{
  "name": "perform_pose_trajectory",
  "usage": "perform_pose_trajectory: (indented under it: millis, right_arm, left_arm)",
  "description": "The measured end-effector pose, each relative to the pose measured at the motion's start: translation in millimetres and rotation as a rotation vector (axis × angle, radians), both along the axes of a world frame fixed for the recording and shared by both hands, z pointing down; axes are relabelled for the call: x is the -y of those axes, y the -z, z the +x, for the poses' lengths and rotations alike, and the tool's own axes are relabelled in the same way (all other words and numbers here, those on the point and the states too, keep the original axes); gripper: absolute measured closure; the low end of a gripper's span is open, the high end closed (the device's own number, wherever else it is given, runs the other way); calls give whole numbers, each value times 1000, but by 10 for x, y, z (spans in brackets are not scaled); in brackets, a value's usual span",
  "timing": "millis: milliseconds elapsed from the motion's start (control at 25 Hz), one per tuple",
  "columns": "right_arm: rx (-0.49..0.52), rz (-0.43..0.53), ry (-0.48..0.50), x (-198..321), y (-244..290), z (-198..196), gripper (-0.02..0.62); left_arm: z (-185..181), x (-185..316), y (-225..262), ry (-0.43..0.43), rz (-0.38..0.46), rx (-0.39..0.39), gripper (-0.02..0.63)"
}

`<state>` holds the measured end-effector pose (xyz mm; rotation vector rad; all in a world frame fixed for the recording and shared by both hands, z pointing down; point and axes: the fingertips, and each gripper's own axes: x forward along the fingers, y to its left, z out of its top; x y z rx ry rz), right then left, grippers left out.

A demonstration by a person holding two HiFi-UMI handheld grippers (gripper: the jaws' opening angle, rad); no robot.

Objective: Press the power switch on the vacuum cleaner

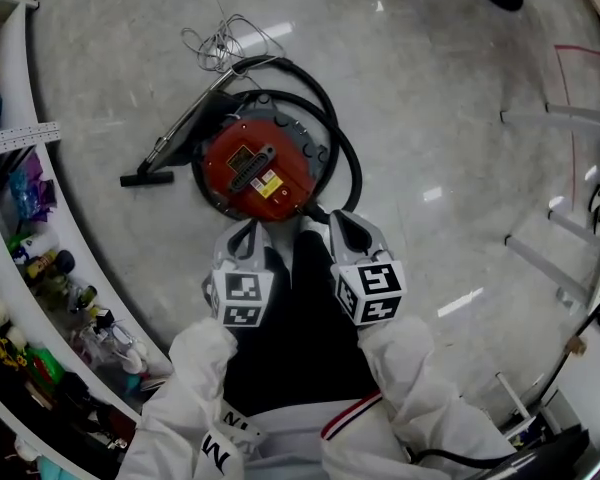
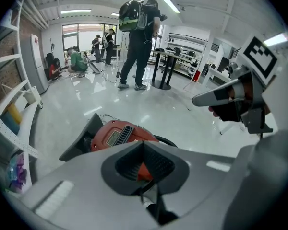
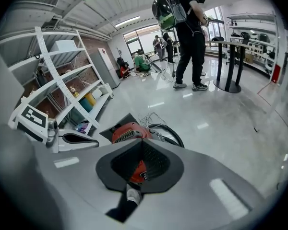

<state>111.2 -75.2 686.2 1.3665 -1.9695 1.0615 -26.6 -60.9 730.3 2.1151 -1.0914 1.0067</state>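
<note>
- Vacuum cleaner is sitting on the pale glossy floor, directly in front of the person's legs. It has a round red body with a black grille strip and a yellow label on top.
- Which of the small controls on the lid is the power switch is not resolving in any view.
- Black hose is looping round the far and right sides of the body. The wand with its floor nozzle is lying out towards the shelving along the floor's left edge.
- A tangle of thin pale cable is lying on the floor just beyond the vacuum cleaner.
- Left hand-held gripper is hovering above the near rim of the vacuum cleaner, apart from it. Its own view is showing the jaws closed together with nothing gripped, and the red body is showing through the gap in the pads.
- Right hand-held gripper is hovering just beside the left one, over the near right rim. Its jaws are likewise meeting tip to tip and holding nothing.
- Both are pointing down and forward at the red body, and neither is touching it.
- White sleeves are showing behind both marker cubes.
- A person with a backpack is standing well off across the room.
</note>
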Motion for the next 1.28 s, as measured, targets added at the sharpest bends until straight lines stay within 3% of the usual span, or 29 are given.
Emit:
perform_pose_trajectory:
  millis: [480, 1280]
  right_arm:
    - [-6, -66, 44, -10, -626, -284, 595]
    - [-36, -223, 124, -134, -1445, -776, 595]
  left_arm:
    - [49, 98, -139, 35, -7, -14, 606]
    - [-180, 31, -182, 127, -59, -58, 606]
